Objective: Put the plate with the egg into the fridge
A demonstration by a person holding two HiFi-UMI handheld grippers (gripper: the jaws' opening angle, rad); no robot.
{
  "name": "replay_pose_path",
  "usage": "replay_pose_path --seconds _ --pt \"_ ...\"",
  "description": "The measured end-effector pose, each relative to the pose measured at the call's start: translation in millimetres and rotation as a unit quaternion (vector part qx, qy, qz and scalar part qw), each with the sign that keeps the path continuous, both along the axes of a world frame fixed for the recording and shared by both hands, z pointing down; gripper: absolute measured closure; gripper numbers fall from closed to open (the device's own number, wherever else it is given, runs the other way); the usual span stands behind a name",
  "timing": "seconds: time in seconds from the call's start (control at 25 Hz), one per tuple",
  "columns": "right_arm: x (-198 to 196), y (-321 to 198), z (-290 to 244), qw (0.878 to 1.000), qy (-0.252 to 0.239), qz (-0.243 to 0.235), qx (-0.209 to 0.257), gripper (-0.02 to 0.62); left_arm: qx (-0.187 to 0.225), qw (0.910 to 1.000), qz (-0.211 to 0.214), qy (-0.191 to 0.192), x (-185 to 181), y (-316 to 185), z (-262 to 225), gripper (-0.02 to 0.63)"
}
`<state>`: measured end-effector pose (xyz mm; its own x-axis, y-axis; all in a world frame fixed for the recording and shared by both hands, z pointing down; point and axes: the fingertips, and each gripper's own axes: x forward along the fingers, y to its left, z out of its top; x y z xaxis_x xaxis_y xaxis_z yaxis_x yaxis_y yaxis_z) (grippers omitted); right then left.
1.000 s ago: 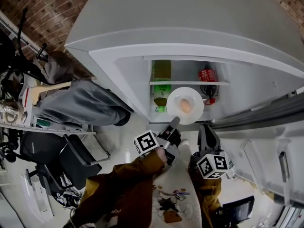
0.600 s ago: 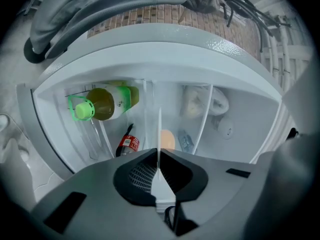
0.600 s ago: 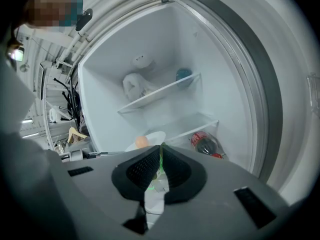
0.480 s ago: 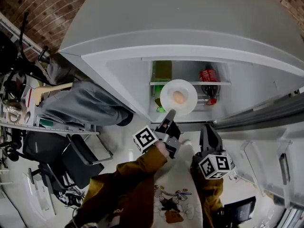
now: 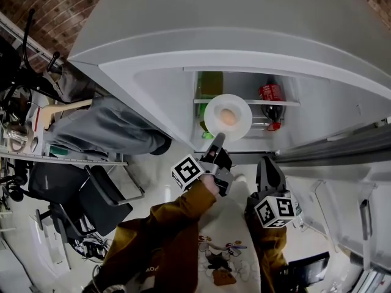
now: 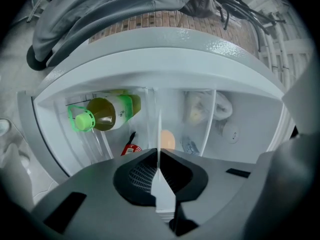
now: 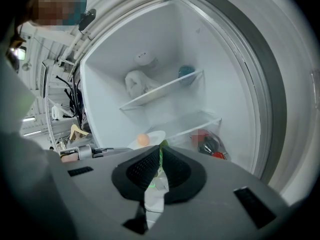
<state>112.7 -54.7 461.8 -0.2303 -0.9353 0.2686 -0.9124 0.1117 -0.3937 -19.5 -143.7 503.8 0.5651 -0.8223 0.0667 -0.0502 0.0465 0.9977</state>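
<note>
Plate (image 5: 240, 124) with egg (image 5: 226, 117), rim hidden inside clamped left claw (image 5: 217, 139); right claw (image 7: 161, 155) closed, empty.

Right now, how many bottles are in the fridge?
2: a green-capped bottle at left, a red-labelled bottle at right, head view. The plate may hide more.

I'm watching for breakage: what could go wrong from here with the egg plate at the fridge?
The left gripper pinches the plate only at its rim; a tilt could roll the loose egg off. The plate might also clip the shelf edge or the green bottle.
</note>
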Motion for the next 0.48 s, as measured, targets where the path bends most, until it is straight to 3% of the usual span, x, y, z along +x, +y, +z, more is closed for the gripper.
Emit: replay_pose_path --seconds 0.48 --pt "1.2 -10.2 -1.3 1.000 0.002 -0.011 0.002 0.589 -0.009 0.9999 -0.015 -0.001 0.6 -10.0 6.8 0.585"
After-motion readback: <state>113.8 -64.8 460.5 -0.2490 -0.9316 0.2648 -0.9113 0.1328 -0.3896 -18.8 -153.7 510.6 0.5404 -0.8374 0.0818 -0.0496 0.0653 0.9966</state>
